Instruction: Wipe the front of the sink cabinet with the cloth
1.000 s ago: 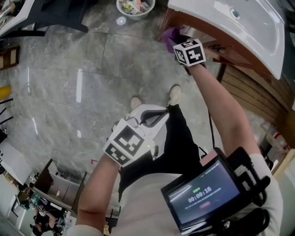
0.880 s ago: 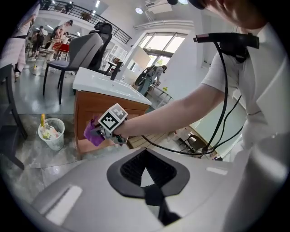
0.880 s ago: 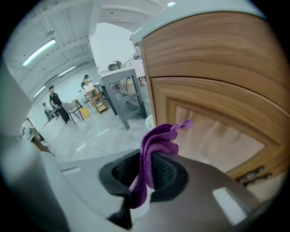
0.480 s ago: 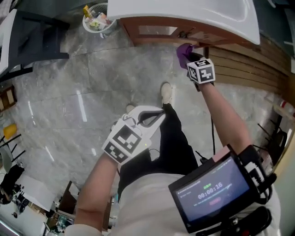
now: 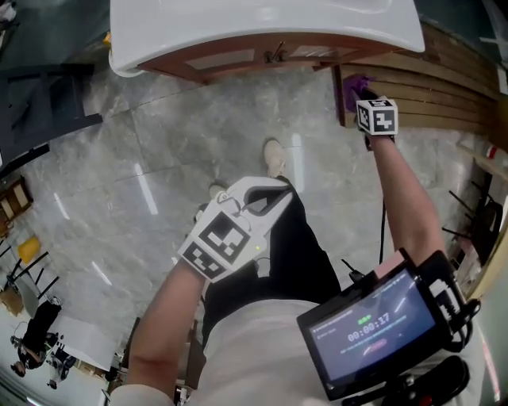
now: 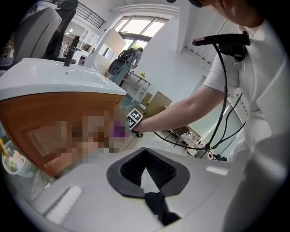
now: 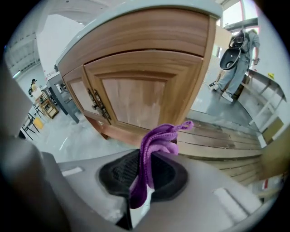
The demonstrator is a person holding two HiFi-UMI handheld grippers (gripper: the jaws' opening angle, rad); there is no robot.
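Observation:
The wooden sink cabinet (image 5: 238,54) stands under a white basin (image 5: 262,20). My right gripper (image 5: 363,99) is shut on a purple cloth (image 5: 354,87) and holds it by the cabinet's right end, low down. In the right gripper view the cloth (image 7: 156,140) sticks up out of the right gripper (image 7: 144,170), in front of the cabinet's (image 7: 136,95) right door and corner. Whether the cloth touches the wood I cannot tell. My left gripper (image 5: 266,198) hangs near my legs, far from the cabinet. In its own view the left gripper (image 6: 146,174) is shut on nothing.
Wooden slats (image 5: 444,103) lie on the floor right of the cabinet. Metal door handles (image 7: 97,106) sit at the middle of the cabinet front. A bin with litter (image 6: 13,163) stands left of the cabinet. The person's shoes (image 5: 274,155) are on the grey marble floor (image 5: 119,182).
The right gripper has carried the cloth rightward along the cabinet front, from near the handles to the right end. The head view has swung round. The left gripper has stayed put.

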